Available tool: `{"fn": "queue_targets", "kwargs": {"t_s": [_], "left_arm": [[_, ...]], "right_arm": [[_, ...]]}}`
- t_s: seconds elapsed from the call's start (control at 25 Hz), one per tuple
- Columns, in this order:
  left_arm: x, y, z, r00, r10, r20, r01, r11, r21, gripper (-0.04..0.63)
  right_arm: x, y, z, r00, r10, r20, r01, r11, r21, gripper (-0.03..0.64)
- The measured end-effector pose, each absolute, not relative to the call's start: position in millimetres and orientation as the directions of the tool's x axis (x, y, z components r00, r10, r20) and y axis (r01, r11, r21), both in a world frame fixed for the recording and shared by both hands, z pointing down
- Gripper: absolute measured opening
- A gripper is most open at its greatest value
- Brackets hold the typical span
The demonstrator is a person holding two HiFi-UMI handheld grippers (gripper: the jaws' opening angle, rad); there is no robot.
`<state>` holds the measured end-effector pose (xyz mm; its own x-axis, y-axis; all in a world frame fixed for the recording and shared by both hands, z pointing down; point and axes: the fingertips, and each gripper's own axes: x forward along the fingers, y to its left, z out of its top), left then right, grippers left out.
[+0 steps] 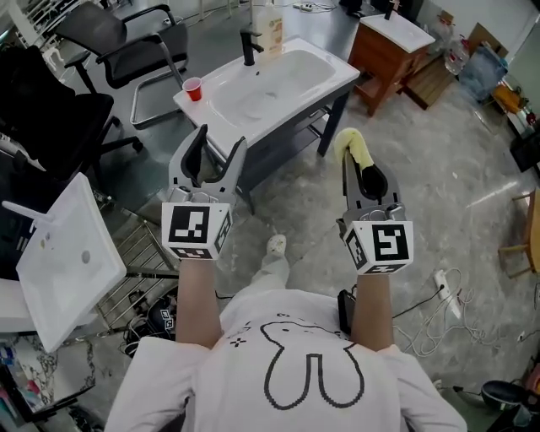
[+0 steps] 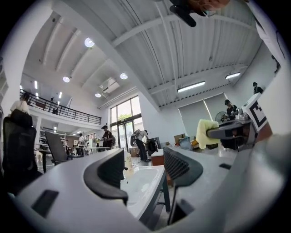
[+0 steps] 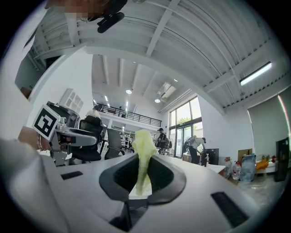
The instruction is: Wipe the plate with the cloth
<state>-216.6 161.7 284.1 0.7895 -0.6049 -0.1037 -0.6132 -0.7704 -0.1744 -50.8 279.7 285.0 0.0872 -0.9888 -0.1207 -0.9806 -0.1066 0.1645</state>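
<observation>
White shirt (image 1: 308, 371) with a rabbit outline fills the bottom of the head view, and the person's two bare forearms reach forward from it, one gripper in each hand. The left gripper (image 1: 223, 137) has its jaws spread wide, and its own view shows nothing between them except the room beyond. The right gripper (image 3: 142, 182) has its jaws closed on the yellow cloth (image 3: 142, 157). The cloth is pinched between the dark pads, with a bunched end standing up above the jaw tips. In the head view that yellow tuft pokes out past the end of the right gripper, above the grey mottled floor (image 1: 439, 194). Both grippers are held up in the air, well apart from each other and touching nothing else.

Ahead of them stands a white washbasin (image 1: 316, 67) on a dark frame. It carries a black tap (image 1: 249, 46) and a pale bottle (image 1: 268, 25) at its far edge, and a small red cup (image 1: 193, 88) on its near left corner. The left gripper's tips line up with the basin's near edge. A second white basin (image 1: 67, 261) leans tilted at the left side. Black office chairs (image 1: 126, 42) stand behind, and a wooden cabinet (image 1: 384, 55) stands to the right of the washbasin. The person's shoe (image 1: 276, 245) shows on the floor between the two forearms
</observation>
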Motion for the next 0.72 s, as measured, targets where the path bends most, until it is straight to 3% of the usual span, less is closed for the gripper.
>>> {"fn": "queue_targets", "kwargs": {"t_s": [0.72], "left_arm": [[-158.3, -61.0, 319.4, 0.722, -0.69, -0.041, -0.691, -0.721, -0.053, 0.262]], "right_arm": [[5.2, 24.0, 297.2, -0.061, -0.998, 0.031, -0.979, 0.066, 0.193, 0.049]]}}
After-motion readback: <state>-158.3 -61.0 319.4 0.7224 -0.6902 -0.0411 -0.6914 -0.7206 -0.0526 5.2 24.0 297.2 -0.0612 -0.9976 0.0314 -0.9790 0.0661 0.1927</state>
